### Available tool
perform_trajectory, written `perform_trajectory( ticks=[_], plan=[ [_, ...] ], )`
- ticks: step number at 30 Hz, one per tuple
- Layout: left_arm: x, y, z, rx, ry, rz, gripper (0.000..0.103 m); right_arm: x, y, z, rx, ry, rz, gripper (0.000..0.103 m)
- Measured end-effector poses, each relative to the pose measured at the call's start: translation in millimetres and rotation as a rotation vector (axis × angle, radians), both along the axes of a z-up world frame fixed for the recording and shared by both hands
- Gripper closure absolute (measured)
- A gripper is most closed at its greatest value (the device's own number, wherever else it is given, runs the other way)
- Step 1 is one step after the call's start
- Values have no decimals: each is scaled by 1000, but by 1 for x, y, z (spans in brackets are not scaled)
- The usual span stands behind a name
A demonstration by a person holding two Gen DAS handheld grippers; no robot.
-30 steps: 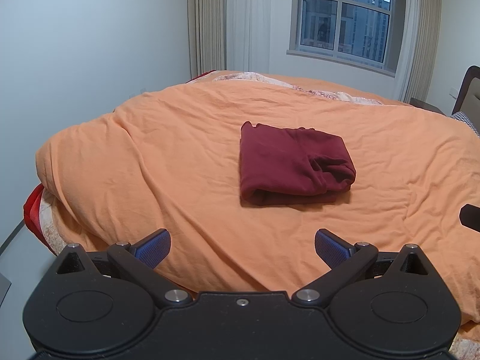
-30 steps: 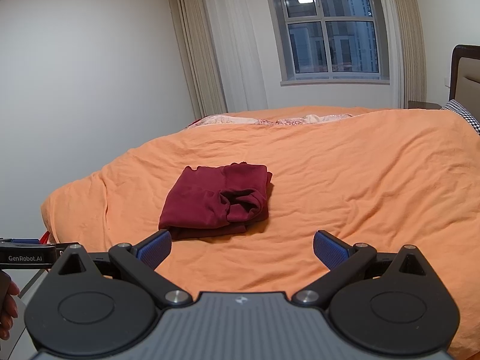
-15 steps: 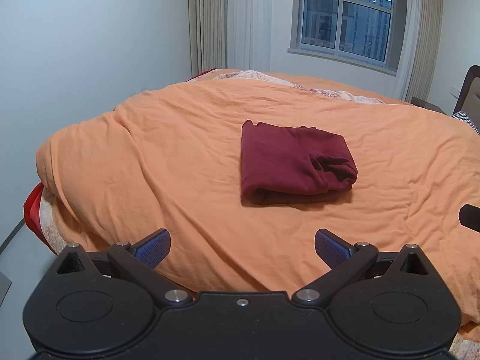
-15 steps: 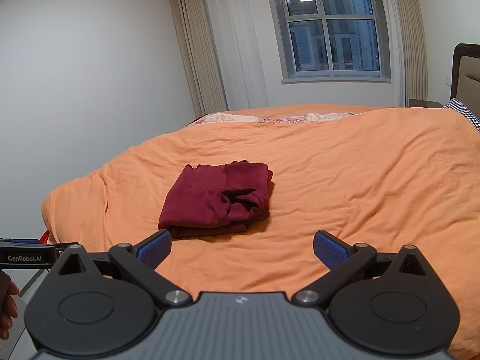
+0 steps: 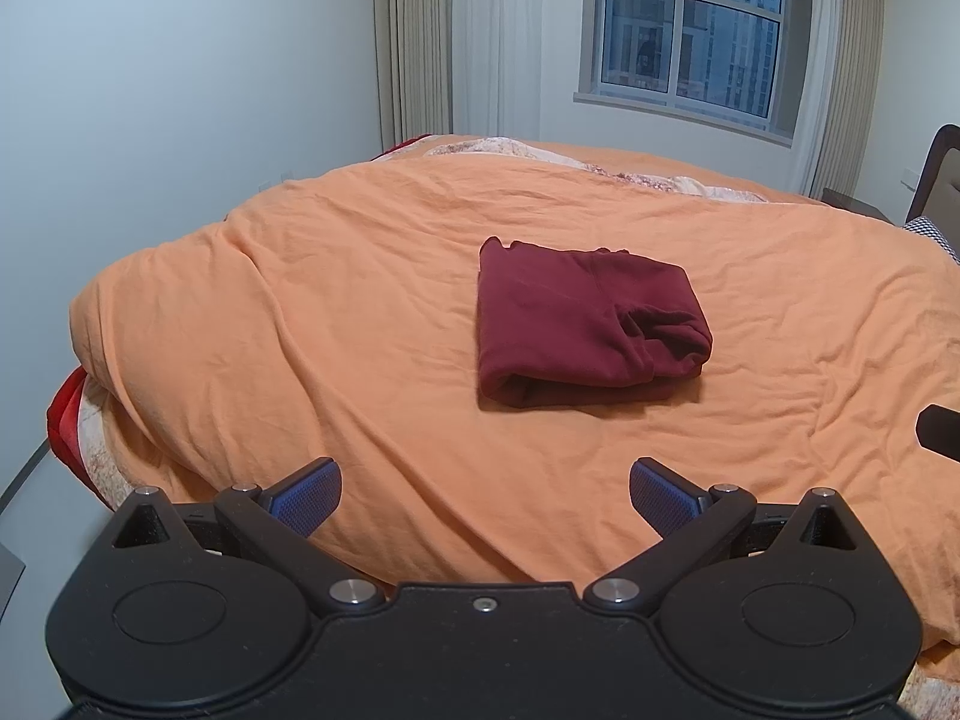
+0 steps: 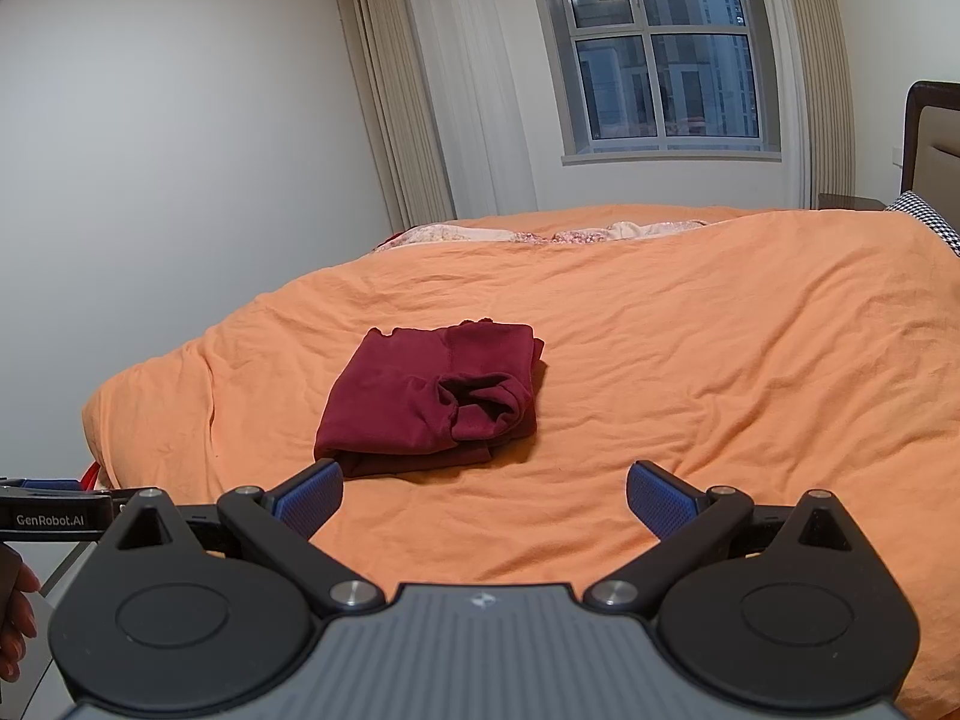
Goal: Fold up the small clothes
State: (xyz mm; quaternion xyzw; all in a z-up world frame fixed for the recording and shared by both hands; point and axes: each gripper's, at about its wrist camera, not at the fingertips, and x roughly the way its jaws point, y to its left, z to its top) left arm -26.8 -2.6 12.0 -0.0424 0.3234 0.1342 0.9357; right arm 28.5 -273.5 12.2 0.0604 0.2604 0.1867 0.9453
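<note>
A dark red garment lies folded into a compact rectangle on the orange duvet, with a rolled cuff or sleeve showing at its right side. My left gripper is open and empty, held back near the bed's front edge, well short of the garment. In the right wrist view the same garment sits left of centre, and my right gripper is open and empty, its left blue pad just in front of the garment's near edge but apart from it.
The orange duvet covers the whole bed, with a patterned blanket at its far edge. A headboard and checked pillow stand at right. Window and curtains lie behind. The other gripper's body and a hand show at left.
Both grippers have drifted very slightly backward or upward; the garment lies unmoved and both jaws stay open.
</note>
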Motion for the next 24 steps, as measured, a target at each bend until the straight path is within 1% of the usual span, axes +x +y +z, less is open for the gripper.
perform_trajectory(
  ticks=[12,18,24],
  plan=[
    [4,-4,1,6,10,-10,1,4,-4,-3,7,7,-10,0],
    [11,-6,0,7,45,1,1,6,-5,-4,9,10,-12,0],
    [16,-5,0,-13,48,17,1,12,-7,-7,10,22,-15,0]
  ],
)
